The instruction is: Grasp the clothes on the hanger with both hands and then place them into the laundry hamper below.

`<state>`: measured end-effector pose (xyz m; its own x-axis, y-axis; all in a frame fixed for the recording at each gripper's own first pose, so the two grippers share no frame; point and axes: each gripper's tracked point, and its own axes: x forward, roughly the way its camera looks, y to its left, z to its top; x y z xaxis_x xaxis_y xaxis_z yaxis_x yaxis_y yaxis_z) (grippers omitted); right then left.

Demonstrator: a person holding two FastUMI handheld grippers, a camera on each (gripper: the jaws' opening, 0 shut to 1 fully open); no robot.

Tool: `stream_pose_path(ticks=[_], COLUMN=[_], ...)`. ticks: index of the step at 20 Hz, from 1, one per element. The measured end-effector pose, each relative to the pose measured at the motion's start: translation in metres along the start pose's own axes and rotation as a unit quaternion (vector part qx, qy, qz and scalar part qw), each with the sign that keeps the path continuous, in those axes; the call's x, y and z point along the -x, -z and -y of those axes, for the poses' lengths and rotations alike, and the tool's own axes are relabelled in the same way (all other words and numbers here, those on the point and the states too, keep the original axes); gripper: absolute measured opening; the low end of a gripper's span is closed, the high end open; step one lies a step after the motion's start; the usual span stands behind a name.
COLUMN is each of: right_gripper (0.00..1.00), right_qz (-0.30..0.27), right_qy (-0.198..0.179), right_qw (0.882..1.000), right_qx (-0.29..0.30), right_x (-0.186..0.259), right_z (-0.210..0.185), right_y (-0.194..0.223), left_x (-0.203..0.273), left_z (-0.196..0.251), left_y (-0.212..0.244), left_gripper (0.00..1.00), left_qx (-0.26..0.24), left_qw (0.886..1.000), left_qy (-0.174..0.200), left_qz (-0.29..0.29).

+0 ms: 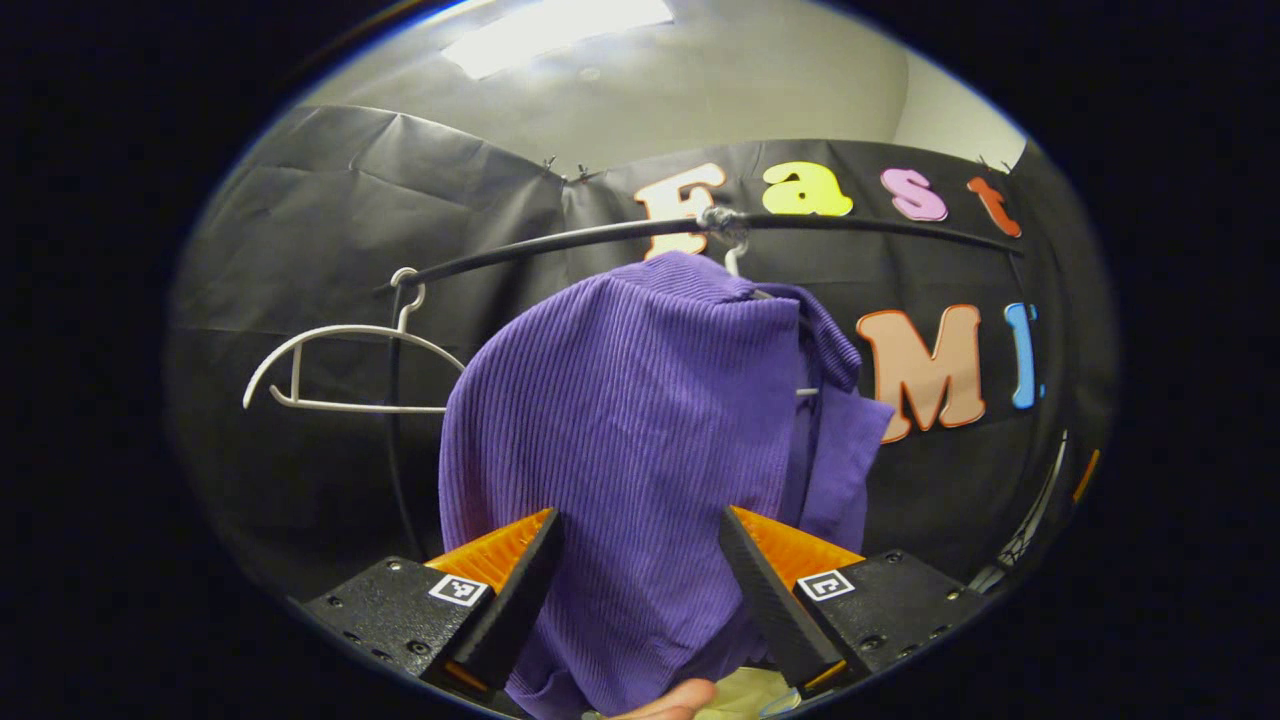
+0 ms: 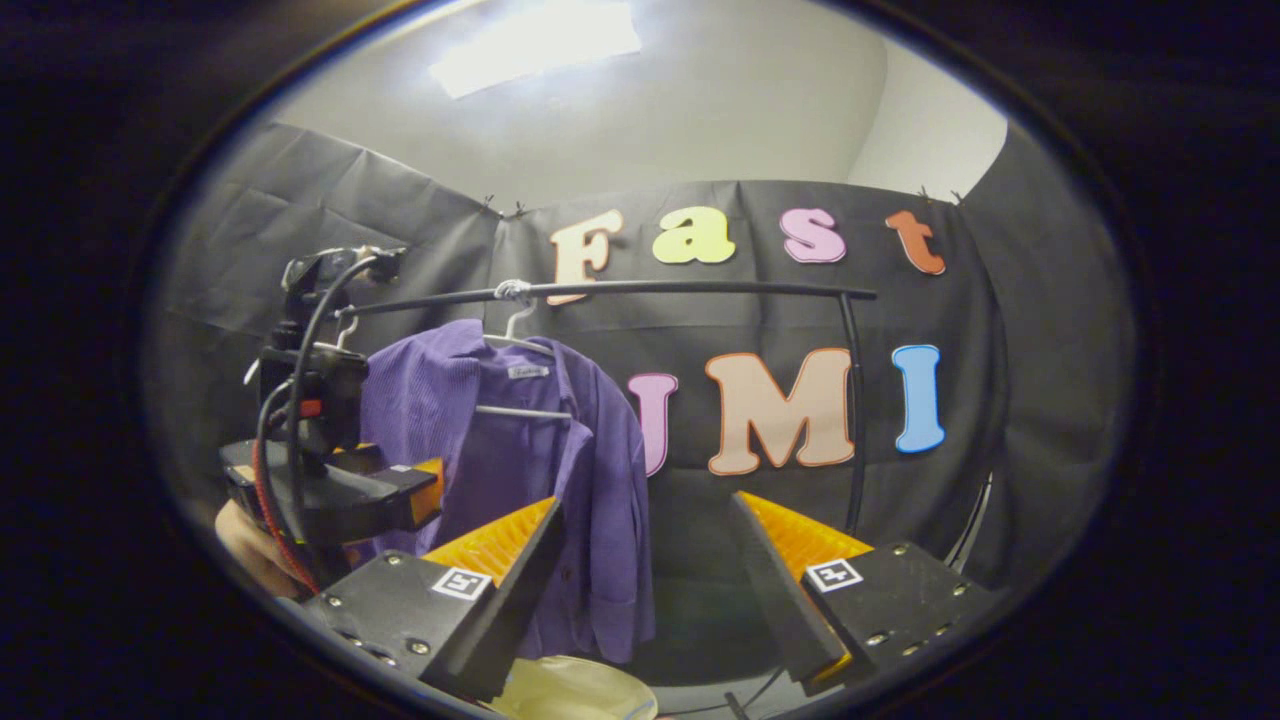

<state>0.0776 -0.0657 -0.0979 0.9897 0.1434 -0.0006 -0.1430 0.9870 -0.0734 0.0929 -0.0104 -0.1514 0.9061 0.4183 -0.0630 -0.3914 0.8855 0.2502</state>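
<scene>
1. The purple shirt [image 1: 640, 440] hangs from a white hanger [image 2: 520, 405] hooked on the black rail [image 2: 700, 290], high above the floor, so both claws can come at it from the near side.
2. The left claw [image 1: 638, 560] stands wide, its fingers spread either side of the ribbed cloth's lower half. Whether the pads touch the fabric I cannot tell; it looks poised to pinch the shoulder side, not yet closed.
3. The right claw [image 2: 645, 545] is also wide and holds nothing. It sits to the right of the shirt's open front edge, apart from it, likely waiting to take the other side so the garment lifts evenly.
4. In the right gripper view the left claw and the hand [image 2: 250, 545] that carries it show at the near left, close against the shirt.
5. A pale rim [image 2: 575, 690] low in that view may be the laundry hamper; too little is visible to say.
6. An empty second hanger [image 1: 340, 365] hangs farther left on the rail.
7. A small neck label [image 2: 527, 372] sits inside the collar; its writing is too small to read.
</scene>
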Motion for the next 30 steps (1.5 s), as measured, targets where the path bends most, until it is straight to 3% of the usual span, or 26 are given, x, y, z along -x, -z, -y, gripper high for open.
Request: stream_pose_path(ticks=[4,5,6,7,12,16,20,23,26,30], right_gripper=[0.98,0.93,0.98,0.93,0.94,0.94,0.94,0.96,0.94,0.96], right_qz=[-0.013,-0.020,-0.026,-0.029,-0.056,-0.061,-0.076,-0.086,-0.093,-0.088], right_qy=[-0.018,-0.025,-0.034,-0.035,0.008,0.017,0.024,0.000,-0.027,-0.048], right_qw=[1.000,0.999,0.999,0.999,0.998,0.998,0.996,0.996,0.995,0.994], right_qx=[0.017,0.020,0.025,0.029,0.026,-0.025,-0.037,-0.024,-0.028,-0.045], right_x=[-0.023,-0.031,-0.037,-0.044,-0.064,-0.070,-0.081,-0.097,-0.109,-0.115], right_z=[-0.012,-0.018,-0.025,-0.029,-0.003,0.017,0.030,0.021,0.011,0.005], right_y=[0.021,0.029,0.039,0.045,0.070,0.066,0.072,0.084,0.097,0.098], left_x=[-0.013,-0.014,-0.013,-0.014,-0.003,-0.007,-0.025,-0.025,-0.021,-0.004], left_z=[-0.014,-0.016,-0.021,-0.021,0.034,0.053,0.038,0.014,0.021,-0.009], left_y=[0.002,0.000,-0.001,-0.004,0.008,0.007,0.021,0.025,0.019,0.006], left_gripper=[0.97,0.94,0.92,0.92,0.84,0.92,0.92,0.92,0.86,0.86], left_qx=[-0.016,-0.013,-0.013,-0.011,-0.003,-0.004,-0.020,-0.047,-0.059,-0.050], left_qw=[0.999,0.999,0.998,0.998,0.999,0.999,0.999,0.992,0.990,0.982], left_qy=[-0.032,-0.035,-0.047,-0.048,0.042,0.035,-0.040,-0.111,-0.125,-0.180], left_qz=[0.014,0.021,0.029,0.037,0.006,0.004,-0.021,-0.022,-0.004,0.033])
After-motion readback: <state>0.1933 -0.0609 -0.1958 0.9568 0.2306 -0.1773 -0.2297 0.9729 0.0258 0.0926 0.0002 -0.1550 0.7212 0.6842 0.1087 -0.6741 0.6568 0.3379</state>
